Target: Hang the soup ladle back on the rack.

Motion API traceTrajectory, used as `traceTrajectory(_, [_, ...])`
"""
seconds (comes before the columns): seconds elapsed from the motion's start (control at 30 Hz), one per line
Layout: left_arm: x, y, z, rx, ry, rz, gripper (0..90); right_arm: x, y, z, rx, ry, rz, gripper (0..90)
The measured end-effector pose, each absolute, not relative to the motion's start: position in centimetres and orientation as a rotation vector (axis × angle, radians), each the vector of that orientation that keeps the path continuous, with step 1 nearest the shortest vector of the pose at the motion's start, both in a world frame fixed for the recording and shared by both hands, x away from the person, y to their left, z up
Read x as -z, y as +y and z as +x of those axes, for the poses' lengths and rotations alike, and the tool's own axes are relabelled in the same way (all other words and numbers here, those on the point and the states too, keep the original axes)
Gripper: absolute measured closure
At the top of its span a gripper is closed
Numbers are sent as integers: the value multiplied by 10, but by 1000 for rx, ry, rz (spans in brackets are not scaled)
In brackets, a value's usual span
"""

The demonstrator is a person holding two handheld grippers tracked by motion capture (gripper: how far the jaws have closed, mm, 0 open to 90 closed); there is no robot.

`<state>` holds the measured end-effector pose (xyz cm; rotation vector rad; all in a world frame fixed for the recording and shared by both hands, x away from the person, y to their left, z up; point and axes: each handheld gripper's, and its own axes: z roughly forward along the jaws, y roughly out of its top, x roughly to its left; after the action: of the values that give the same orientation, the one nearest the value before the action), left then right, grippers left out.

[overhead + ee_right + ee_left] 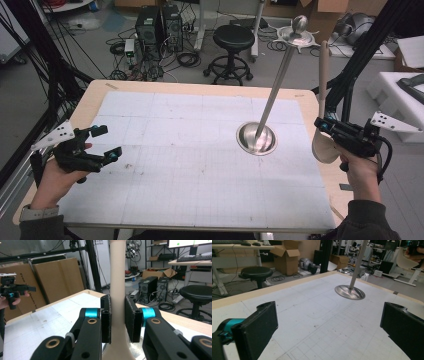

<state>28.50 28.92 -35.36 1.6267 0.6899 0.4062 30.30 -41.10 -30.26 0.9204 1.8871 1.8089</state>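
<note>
A steel stand rests its round base (256, 138) (350, 292) on the white gridded mat (190, 165), right of the middle. Its pole (276, 82) leans up and away to a small disc and ball on top. My right gripper (323, 125) (118, 315) hovers past the table's right edge, shut on the handle of a beige long-handled scoop-shaped tool (324, 75) (117, 277). The handle stands upright and the wide end (324, 148) hangs below the jaws. My left gripper (103, 143) (329, 315) is over the mat's left edge, open, with nothing between its jaws.
Behind the table stand a black stool (232, 39), computer towers (159, 22) and loose cables on the floor. Black frame struts (367, 47) rise at the right beside white foam blocks (395, 90). Cardboard boxes (287, 256) sit farther back.
</note>
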Motion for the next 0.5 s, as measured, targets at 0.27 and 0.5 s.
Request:
traceTrajectory(0.27, [354, 289, 285, -406, 692, 1628, 18, 306, -407, 306, -1806, 1897, 921, 776])
traceTrajectory(0.5, [354, 289, 285, -405, 695, 1626, 18, 305, -402, 309, -1807, 1907, 914, 775])
